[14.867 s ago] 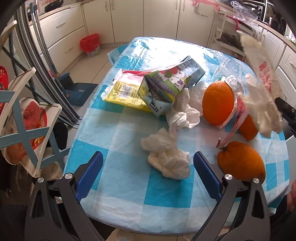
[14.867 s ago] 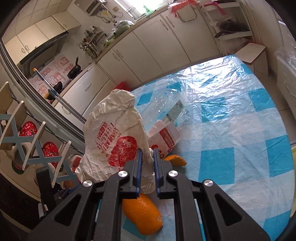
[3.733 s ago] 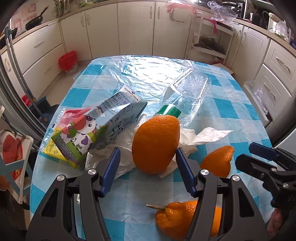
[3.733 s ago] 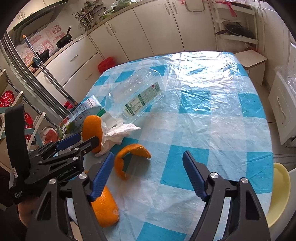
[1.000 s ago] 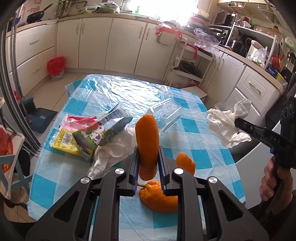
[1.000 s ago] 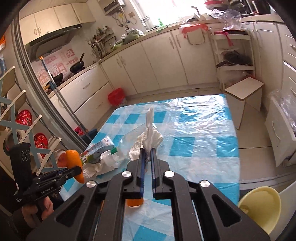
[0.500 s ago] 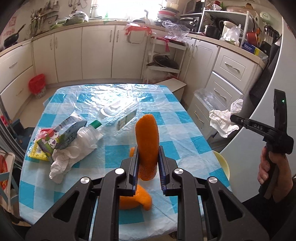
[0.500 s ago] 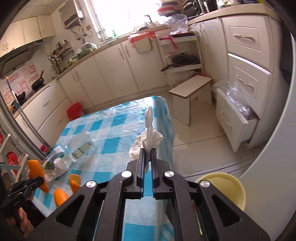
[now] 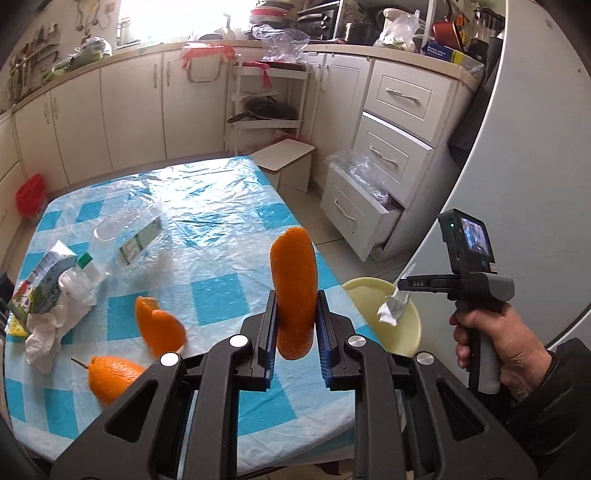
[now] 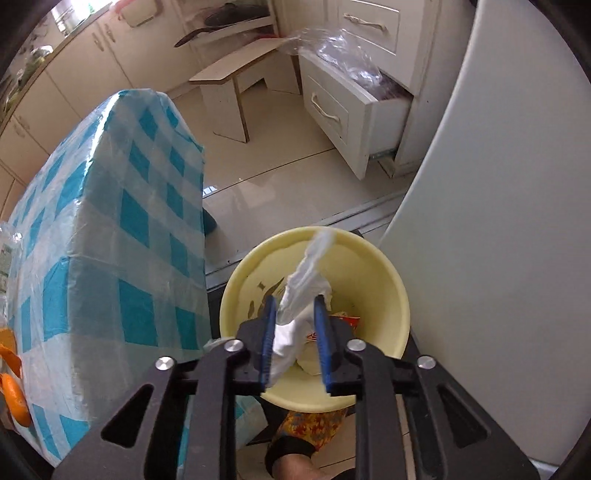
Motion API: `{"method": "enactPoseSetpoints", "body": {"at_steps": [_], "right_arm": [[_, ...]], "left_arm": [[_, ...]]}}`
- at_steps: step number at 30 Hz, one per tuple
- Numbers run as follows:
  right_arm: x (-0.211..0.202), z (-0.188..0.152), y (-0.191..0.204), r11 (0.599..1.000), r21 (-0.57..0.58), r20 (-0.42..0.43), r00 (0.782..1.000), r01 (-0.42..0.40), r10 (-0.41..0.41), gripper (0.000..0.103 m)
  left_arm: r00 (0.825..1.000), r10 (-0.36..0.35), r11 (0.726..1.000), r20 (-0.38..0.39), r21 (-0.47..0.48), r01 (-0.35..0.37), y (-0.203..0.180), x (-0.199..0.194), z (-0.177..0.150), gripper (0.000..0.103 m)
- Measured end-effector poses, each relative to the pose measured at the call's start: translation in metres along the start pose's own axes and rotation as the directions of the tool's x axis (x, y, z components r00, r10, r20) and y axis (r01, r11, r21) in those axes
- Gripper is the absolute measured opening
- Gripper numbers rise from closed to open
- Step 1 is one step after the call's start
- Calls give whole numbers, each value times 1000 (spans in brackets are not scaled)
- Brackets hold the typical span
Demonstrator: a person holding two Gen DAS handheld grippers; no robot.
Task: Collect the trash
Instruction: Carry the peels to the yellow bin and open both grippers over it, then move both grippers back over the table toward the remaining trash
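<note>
You are hovering your right gripper (image 10: 295,325) over the yellow bin (image 10: 384,273) beside the table (image 9: 221,206); its jaws have just been opening, and the light, limp tissue (image 10: 299,291) is slipping loose between them. Your left gripper (image 9: 295,332) is pinching the orange peel (image 9: 293,280) at its lower end: stiff, curved, light, slightly slick.

Kitchen w/ cream cabinets (image 9: 122,110), bright window (image 9: 177,18) over the counter, glossy beige tile floor (image 10: 295,177), low stool (image 10: 236,74), open bottom drawer (image 10: 354,110), possibly a fridge door (image 10: 498,240) at right.
</note>
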State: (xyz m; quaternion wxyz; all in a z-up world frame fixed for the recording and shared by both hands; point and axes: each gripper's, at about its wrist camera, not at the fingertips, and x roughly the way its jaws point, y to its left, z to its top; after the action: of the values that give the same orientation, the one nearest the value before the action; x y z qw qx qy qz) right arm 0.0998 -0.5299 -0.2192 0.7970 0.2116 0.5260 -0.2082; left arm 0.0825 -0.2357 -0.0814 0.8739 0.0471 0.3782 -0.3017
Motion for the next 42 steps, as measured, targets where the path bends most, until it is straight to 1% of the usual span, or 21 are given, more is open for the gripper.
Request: {"method": "enactPoseSetpoints", "body": {"at_steps": [2, 3, 5, 7, 8, 9, 11, 12, 13, 15, 17, 23, 25, 26, 28, 30, 33, 35, 37, 38, 42], "right_arm": [[-6, 1, -9, 998, 54, 12, 1000, -29, 29, 34], [-11, 0, -13, 996, 73, 32, 998, -48, 46, 38], [-28, 0, -16, 992, 94, 86, 994, -79, 71, 44], [-51, 1, -18, 986, 109, 169, 980, -125, 106, 47], [-63, 2, -19, 982, 113, 219, 968, -154, 126, 53], [-79, 2, -20, 979, 107, 282, 949, -175, 139, 58], [-105, 2, -22, 975, 96, 400, 905, -202, 148, 65], [-119, 1, -25, 974, 94, 460, 876, -208, 143, 67], [-129, 1, -27, 973, 94, 504, 853, -211, 137, 68], [-143, 2, -32, 970, 106, 567, 814, -221, 124, 69], [-147, 5, -37, 965, 122, 592, 797, -231, 116, 69], [-149, 12, -52, 945, 159, 601, 787, -286, 137, 69], [-152, 12, -54, 942, 161, 609, 781, -294, 140, 69], [-152, 13, -56, 941, 162, 609, 780, -298, 143, 69], [-150, 14, -55, 938, 168, 606, 782, -302, 144, 69], [-149, 13, -57, 935, 174, 603, 784, -310, 148, 69], [-149, 13, -56, 932, 179, 604, 783, -314, 148, 69], [-149, 12, -52, 935, 173, 605, 783, -308, 146, 70], [-149, 12, -48, 938, 166, 601, 785, -305, 149, 71], [-148, 13, -46, 939, 163, 597, 788, -303, 151, 73], [-143, 16, -32, 946, 136, 574, 802, -293, 166, 74]], "left_arm": [[1000, -17, 1000, -7, 11, 17, -12, 5, 2, 18], [1000, -25, 1000, -12, 17, 26, -18, 9, 2, 18], [999, -45, 999, -28, 25, 46, -30, 18, 3, 18], [996, -69, 997, -50, 23, 70, -41, 29, 3, 18], [994, -89, 996, -65, 21, 90, -50, 36, 4, 18], [992, -99, 995, -76, 24, 101, -57, 42, 4, 18], [988, -119, 991, -102, 41, 124, -75, 60, 4, 18], [985, -127, 990, -115, 43, 133, -82, 68, 4, 18], [982, -134, 989, -134, 45, 141, -90, 81, 4, 18], [977, -137, 988, -161, 51, 147, -103, 102, 5, 18], [972, -141, 986, -189, 57, 154, -115, 122, 5, 18], [948, -143, 986, -284, 38, 160, -139, 177, 4, 20], [944, -142, 987, -298, 27, 157, -142, 187, 5, 27], [942, -143, 988, -303, 17, 155, -142, 191, 5, 28], [942, -144, 988, -303, 2, 152, -141, 194, 7, 36], [945, -146, 989, -292, -9, 150, -138, 191, 9, 42], [948, -143, 989, -283, -17, 145, -132, 186, 12, 45], [954, -136, 991, -266, -19, 136, -125, 174, 13, 49], [965, -110, 994, -237, -6, 112, -115, 159, 13, 57], [970, -97, 995, -223, 2, 100, -110, 151, 13, 59], [987, -31, 999, -157, 22, 35, -83, 114, 11, 72]]}}
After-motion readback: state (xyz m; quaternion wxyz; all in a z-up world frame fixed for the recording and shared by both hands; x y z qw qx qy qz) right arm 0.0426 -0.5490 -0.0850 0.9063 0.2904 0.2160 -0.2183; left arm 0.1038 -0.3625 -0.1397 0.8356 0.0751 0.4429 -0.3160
